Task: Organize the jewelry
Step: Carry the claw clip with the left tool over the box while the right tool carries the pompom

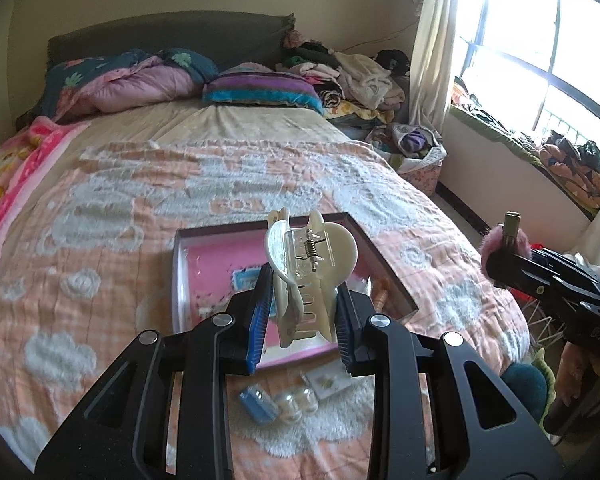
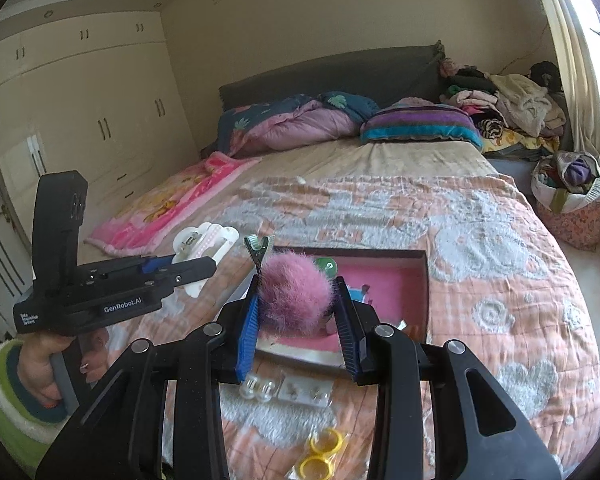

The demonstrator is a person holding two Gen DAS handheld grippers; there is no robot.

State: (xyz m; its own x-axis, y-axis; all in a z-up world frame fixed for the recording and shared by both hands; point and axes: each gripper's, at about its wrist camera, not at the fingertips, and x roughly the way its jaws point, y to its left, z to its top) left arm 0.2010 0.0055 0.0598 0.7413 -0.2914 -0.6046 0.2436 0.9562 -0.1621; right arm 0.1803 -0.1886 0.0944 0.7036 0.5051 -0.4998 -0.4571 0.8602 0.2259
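Both grippers loaded above the box (image 1: 384, 258) on the bed (image 1: 140, 200)
Left gripper (image 1: 300, 312) clamps a white claw clip (image 1: 310, 256); right gripper (image 2: 296, 312) pinches a pink pompom clip (image 2: 296, 296); yellow rings (image 2: 320, 454) at 6 o'clock.

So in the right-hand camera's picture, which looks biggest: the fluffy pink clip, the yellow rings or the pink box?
1. Pink box, though partly hidden.
2. Fluffy pink clip; it is nearer the camera, so flattered.
3. Yellow rings, clearly smallest.

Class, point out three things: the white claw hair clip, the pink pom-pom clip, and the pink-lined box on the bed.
white claw hair clip (image 1: 300, 280): left wrist view, its body near the spring.
pink pom-pom clip (image 2: 296, 294): right wrist view, the fluffy ball.
pink-lined box (image 2: 420, 280): right wrist view, its right wall.
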